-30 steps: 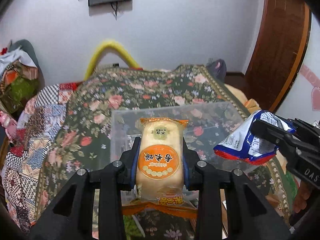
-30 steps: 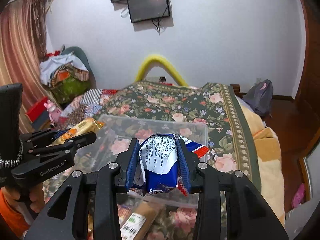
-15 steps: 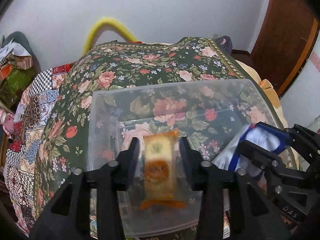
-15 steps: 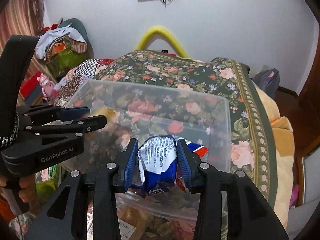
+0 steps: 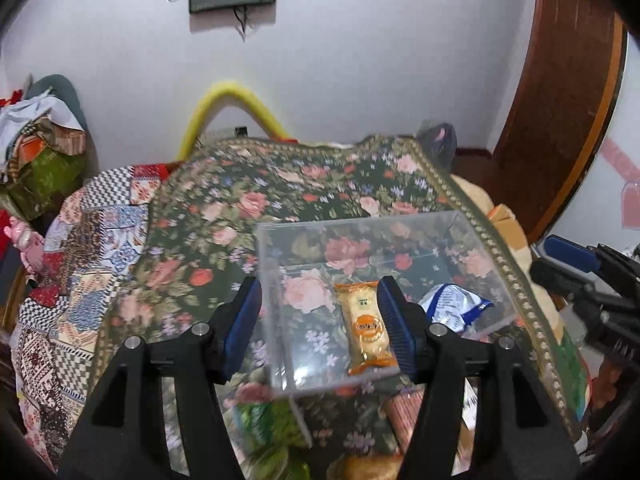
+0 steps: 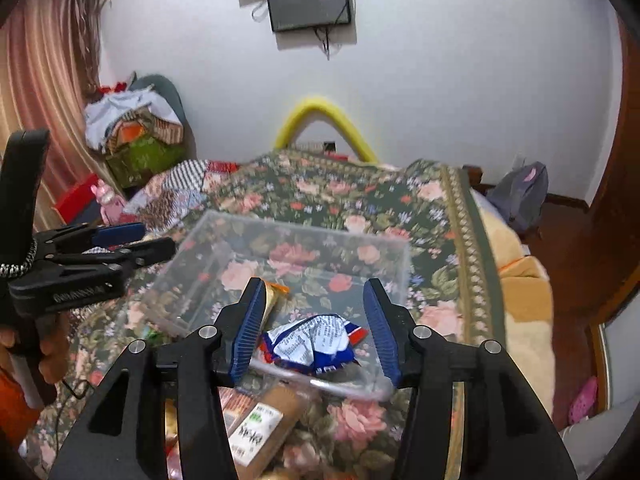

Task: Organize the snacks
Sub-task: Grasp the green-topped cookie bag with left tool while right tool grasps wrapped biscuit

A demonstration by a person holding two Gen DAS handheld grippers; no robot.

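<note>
Both grippers — left and right — gape empty above the clear box; remaining snacks lie below, nearer the right.

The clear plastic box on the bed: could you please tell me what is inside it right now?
Inside the clear plastic box lie two snacks: an orange rice cracker pack and a crumpled blue-and-white packet beside it. The right tool's left finger covers most of the orange pack in the right wrist view.

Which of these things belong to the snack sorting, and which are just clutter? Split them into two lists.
Job: clear bin; orange rice cracker pack; blue-and-white snack bag; brown snack packet outside the bin; left gripper; right gripper.

Lying about: floral bedspread; yellow tube; clothes pile; grey backpack.
</note>
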